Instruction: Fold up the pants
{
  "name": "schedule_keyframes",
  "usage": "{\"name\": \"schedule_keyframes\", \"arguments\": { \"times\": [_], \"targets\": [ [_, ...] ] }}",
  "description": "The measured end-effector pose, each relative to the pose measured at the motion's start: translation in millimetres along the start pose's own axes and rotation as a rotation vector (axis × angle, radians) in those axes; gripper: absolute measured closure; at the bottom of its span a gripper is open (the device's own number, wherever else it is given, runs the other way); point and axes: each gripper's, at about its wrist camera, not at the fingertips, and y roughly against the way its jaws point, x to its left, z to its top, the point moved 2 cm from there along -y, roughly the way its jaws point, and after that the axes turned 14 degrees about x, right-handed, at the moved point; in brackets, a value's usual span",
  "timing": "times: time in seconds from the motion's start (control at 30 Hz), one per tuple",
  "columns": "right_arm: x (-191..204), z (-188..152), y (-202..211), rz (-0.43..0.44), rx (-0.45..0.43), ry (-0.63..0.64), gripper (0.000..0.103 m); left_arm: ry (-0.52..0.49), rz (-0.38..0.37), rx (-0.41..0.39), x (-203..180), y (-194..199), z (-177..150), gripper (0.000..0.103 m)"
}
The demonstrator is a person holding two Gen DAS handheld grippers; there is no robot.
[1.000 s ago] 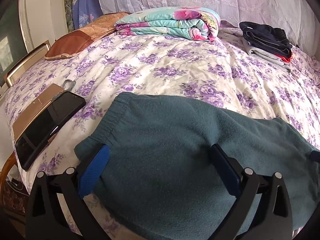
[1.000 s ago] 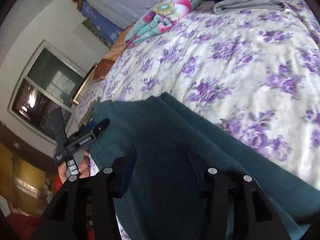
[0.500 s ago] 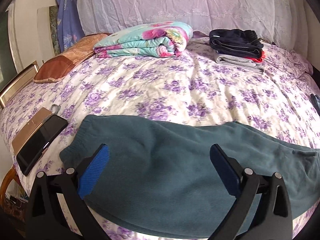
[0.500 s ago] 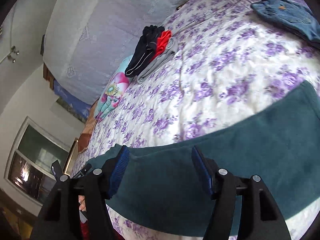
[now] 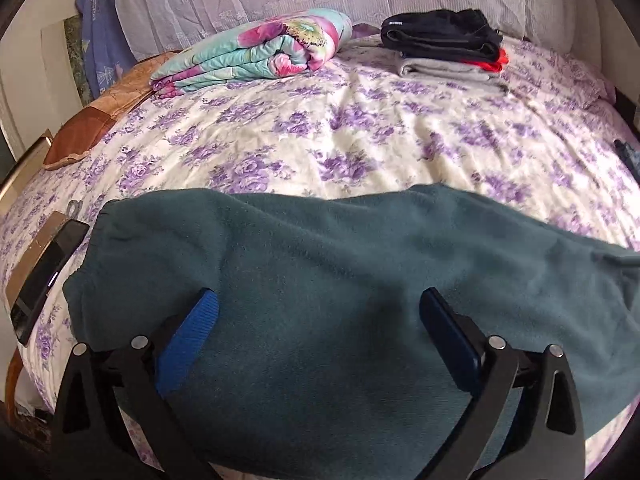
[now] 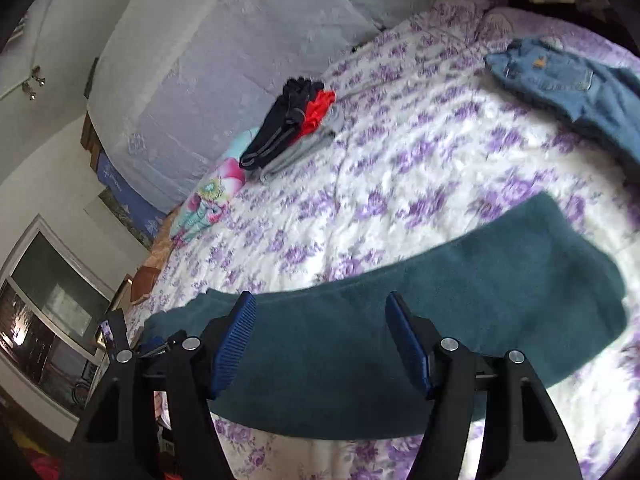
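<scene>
1. Teal pants are lying flat across the near edge of the bed, stretched lengthwise from left to right over the purple-flowered sheet; we are seeing them in both wrist views.
2. We are holding the left gripper above the pants near what looks like the waistband end, its jaws standing spread wide with only flat cloth below them and nothing pinched.
3. We are holding the right gripper over the middle of the pants; its jaws are opening, with no cloth pinched between the blue pads.
4. In the right wrist view the leg end of the pants is reaching toward the right side of the bed.
5. A dark phone is lying on a tan case or book at the left edge of the bed, just beside the pants.
6. A folded floral quilt is sitting at the far side, near the headboard cover.
7. A stack of folded clothes, dark on top with red and grey beneath, is resting to the right of the quilt.
8. Blue jeans are lying unfolded at the far right of the bed, well apart from the teal pants.
9. A brown cushion is sitting at the far left.
</scene>
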Motion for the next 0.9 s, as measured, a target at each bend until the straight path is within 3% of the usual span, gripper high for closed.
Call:
{"name": "schedule_keyframes", "arguments": {
  "times": [0.13,0.3,0.4,0.5,0.63,0.73,0.77,0.8,0.9],
  "targets": [
    [-45,-13,44,-0.050,-0.036,-0.164,0.032,-0.051,-0.140,-0.061,-29,29,5,0.005],
    [-93,-41,50,-0.008,-0.031,-0.361,0.032,-0.195,-0.237,-0.058,-97,34,-1,0.005],
    [-109,-42,41,0.036,-0.038,-0.426,0.032,-0.267,-0.190,-0.034,-128,20,-14,0.005],
    [-117,-31,34,0.054,-0.042,-0.445,0.033,-0.293,-0.145,-0.015,-135,4,-22,0.004],
    [-119,-13,20,0.015,-0.037,-0.420,0.037,-0.237,-0.223,0.022,-122,-3,-19,0.004],
    [-116,-10,8,-0.063,-0.051,-0.356,0.060,-0.203,-0.265,0.040,-116,-8,-18,0.004],
    [-117,-12,6,-0.086,-0.065,-0.349,0.076,-0.205,-0.266,0.037,-116,-8,-18,0.004],
    [-118,-16,5,-0.096,-0.083,-0.342,0.086,-0.211,-0.261,0.033,-117,-8,-19,0.004],
    [-114,-22,11,-0.073,-0.151,-0.322,0.091,-0.215,-0.262,0.030,-117,-7,-20,0.004]
  ]
}}
